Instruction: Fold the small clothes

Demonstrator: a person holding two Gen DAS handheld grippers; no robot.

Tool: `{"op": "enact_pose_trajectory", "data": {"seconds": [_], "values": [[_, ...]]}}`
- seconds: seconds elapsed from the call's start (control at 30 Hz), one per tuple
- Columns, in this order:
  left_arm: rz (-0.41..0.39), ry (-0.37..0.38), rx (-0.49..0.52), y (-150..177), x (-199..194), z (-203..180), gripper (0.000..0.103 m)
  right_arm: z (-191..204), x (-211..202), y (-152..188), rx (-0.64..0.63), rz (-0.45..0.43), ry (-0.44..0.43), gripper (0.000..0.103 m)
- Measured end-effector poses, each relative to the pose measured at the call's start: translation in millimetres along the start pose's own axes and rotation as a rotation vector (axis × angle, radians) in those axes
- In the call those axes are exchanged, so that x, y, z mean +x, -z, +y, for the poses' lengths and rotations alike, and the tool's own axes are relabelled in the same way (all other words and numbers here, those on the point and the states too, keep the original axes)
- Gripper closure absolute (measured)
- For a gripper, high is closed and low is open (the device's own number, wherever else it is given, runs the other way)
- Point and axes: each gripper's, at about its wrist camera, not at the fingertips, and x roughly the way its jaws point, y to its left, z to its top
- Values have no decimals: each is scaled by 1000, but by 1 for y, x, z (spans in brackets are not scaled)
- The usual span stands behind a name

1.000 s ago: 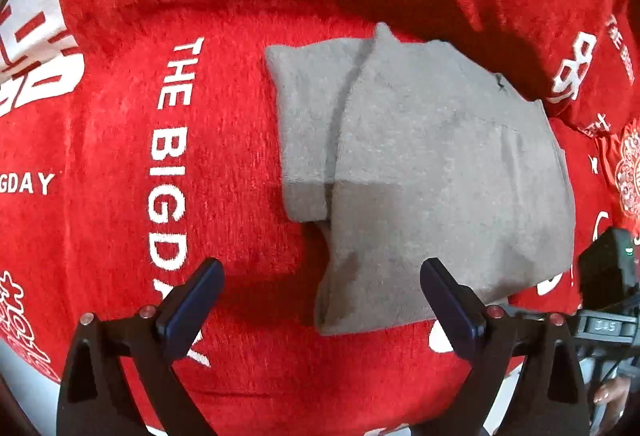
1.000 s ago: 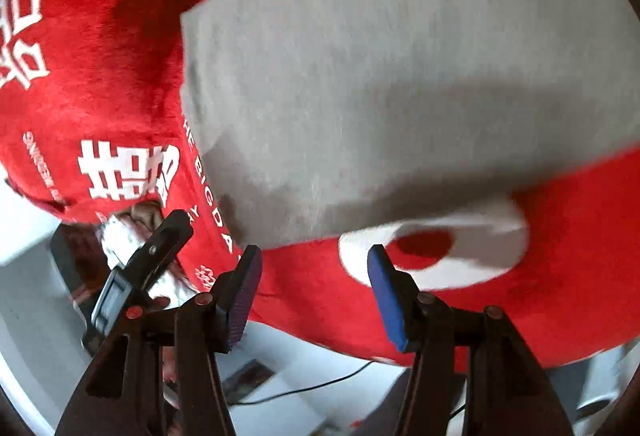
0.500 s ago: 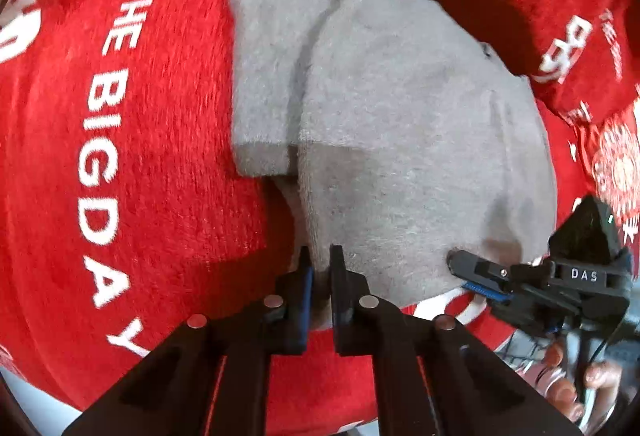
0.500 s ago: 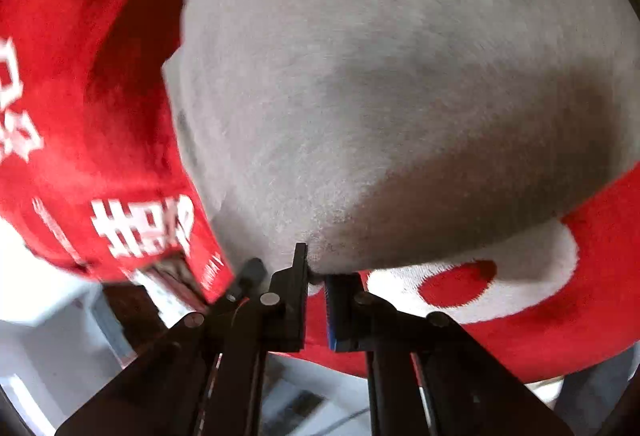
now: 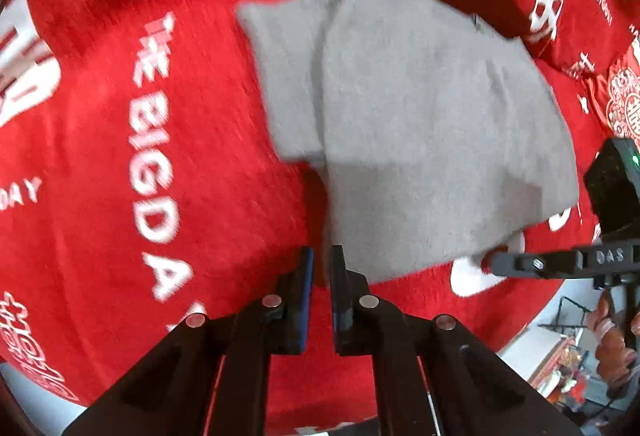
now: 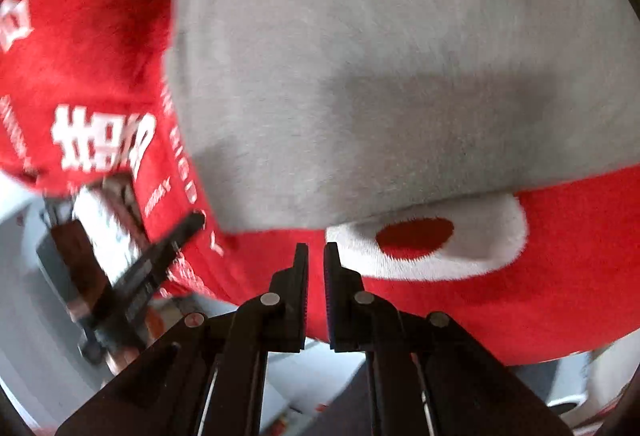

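A: Where is the grey garment [image 5: 420, 124] found?

B: It is laid, partly folded, on the red plush blanket [image 5: 100, 196], just beside the white lettering [image 5: 152, 140] printed there. In the right wrist view the garment [image 6: 380, 76] is cut off at the top and right of the frame, so its full outline cannot be made out there.

A: How is the left gripper [image 5: 320, 264] set?

B: Its jaws are drawn almost together, with only a thin slit left between them. The tips are seen at the garment's near corner, but whether any cloth is pinched cannot be told; the view is blurred and the corner is partly hidden behind the fingers.

A: And the right gripper [image 6: 316, 256]?

B: Its jaws are likewise closed to a narrow gap. Nothing is seen between them: the tips are placed over the blanket, near the garment's lower edge and apart from it, just beside a white ring motif [image 6: 432, 240].

A: Is anything else obscured?

B: The person's hand [image 5: 612, 332] is only partly shown at the edge, beyond the garment.
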Motion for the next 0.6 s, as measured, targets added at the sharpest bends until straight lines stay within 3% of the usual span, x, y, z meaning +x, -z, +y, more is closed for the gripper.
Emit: {"op": "enact_pose_trajectory", "data": {"seconds": [0.1, 0.17, 0.33, 0.4, 0.6], "values": [[-57, -3, -31, -21, -16, 6, 94, 10, -33, -12, -71, -95, 66, 95], [-86, 5, -43, -42, -18, 5, 94, 11, -55, -30, -96, -189, 161, 95], [-133, 0, -29, -94, -4, -13, 94, -3, -85, -78, -57, -337, 350, 95], [-136, -23, -22, -111, 6, -22, 94, -13, -96, -94, -41, -387, 419, 95], [-108, -105, -70, -136, 42, -27, 94, -45, -112, -124, 11, -450, 505, 95]]}}
